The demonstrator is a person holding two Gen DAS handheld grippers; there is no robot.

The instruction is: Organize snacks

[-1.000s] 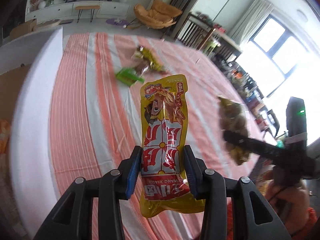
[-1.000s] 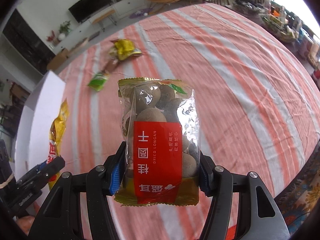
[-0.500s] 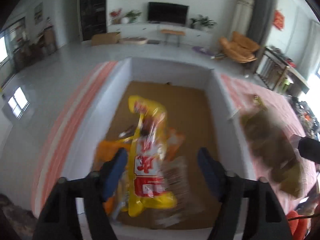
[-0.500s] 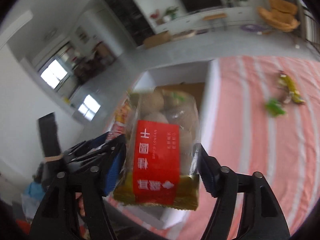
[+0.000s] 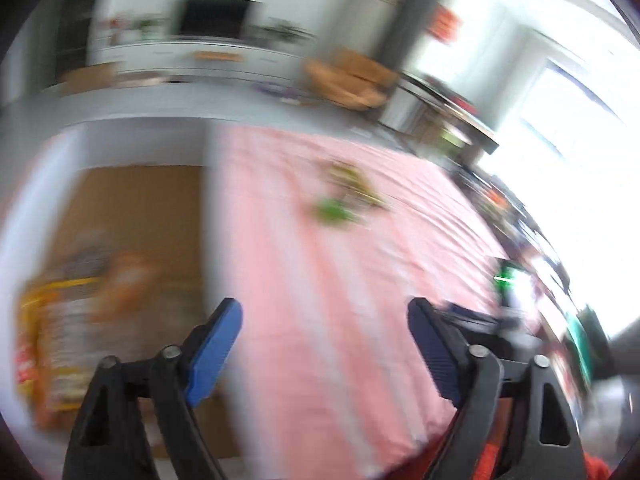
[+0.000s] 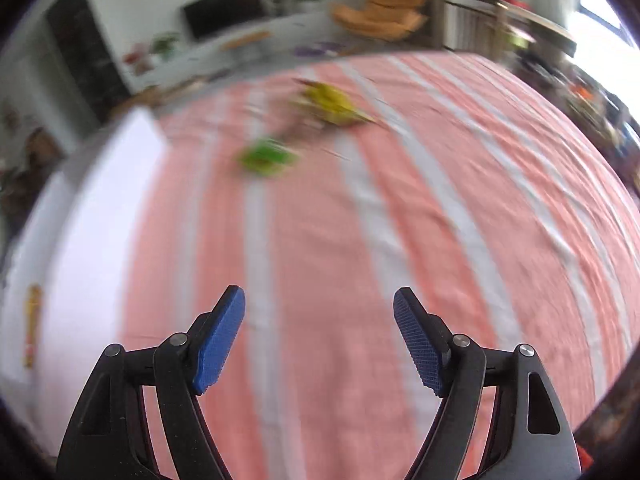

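1. Left tongs (image 5: 324,344): spread wide, nothing between the blue pads. They hang over the seam where the white box (image 5: 206,216) meets the striped cloth (image 5: 360,280).
2. Right tongs (image 6: 320,332): likewise spread and empty, pointed out across the striped cloth.
3. Box contents: blurred yellow and orange packets (image 5: 52,344) lie on the brown floor of the box, at its near left corner. Labels are unreadable.
4. Outstanding items: a green packet (image 6: 266,156) and a yellow packet (image 6: 332,104) lie on the table, well apart from the box toward its far side. The yellow one sits just beyond the green; whether they touch cannot be told through the blur.
5. Step in hand, as judged: reach for these remaining snacks.
6. Recommended practice: slow the sweep so the views settle; take the green packet first, being nearer; approach flat packets low, pinch an edge or the sealed end, and lift clear of the neighbour before carrying over the box wall.
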